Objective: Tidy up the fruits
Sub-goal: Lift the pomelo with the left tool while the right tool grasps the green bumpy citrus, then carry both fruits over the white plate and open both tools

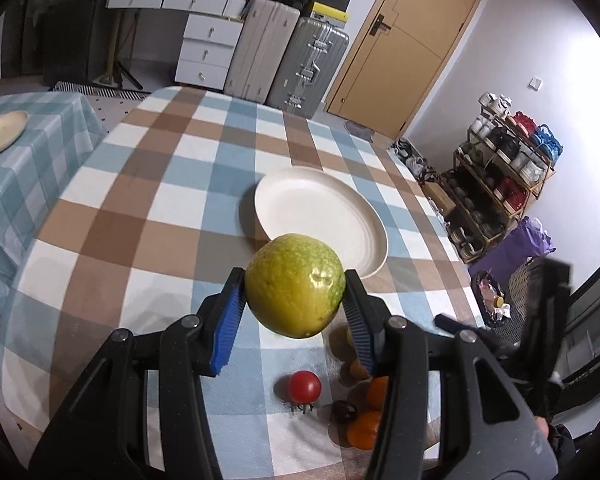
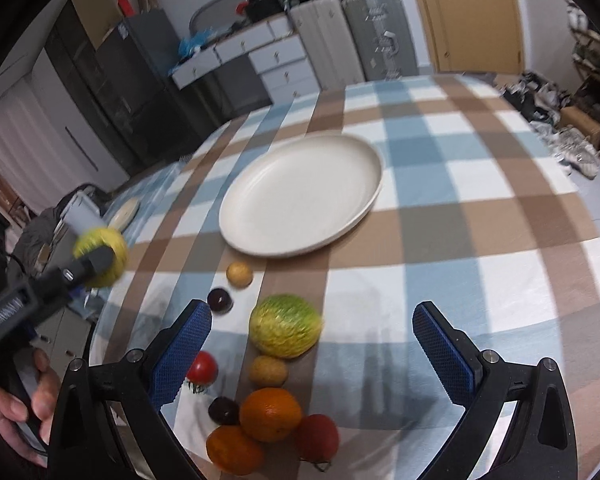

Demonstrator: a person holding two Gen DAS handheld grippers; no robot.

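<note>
My left gripper [image 1: 295,300] is shut on a yellow-green guava [image 1: 296,290] and holds it above the checked table, just before the white plate [image 1: 320,216]. It also shows at the left of the right wrist view [image 2: 100,258]. My right gripper [image 2: 312,336] is open and empty above a pile of fruit: a second yellow-green guava [image 2: 286,326], two oranges [image 2: 270,414], a red tomato [image 2: 202,368], a red fruit [image 2: 318,438], two dark plums [image 2: 220,300] and small yellow fruits [image 2: 239,274]. The plate [image 2: 300,196] lies beyond them.
The table wears a blue, brown and white checked cloth [image 1: 160,200]. A second table with a small plate [image 1: 2,132] stands to the left. Suitcases [image 1: 300,64], drawers, a door and a shelf rack [image 1: 500,176] line the room.
</note>
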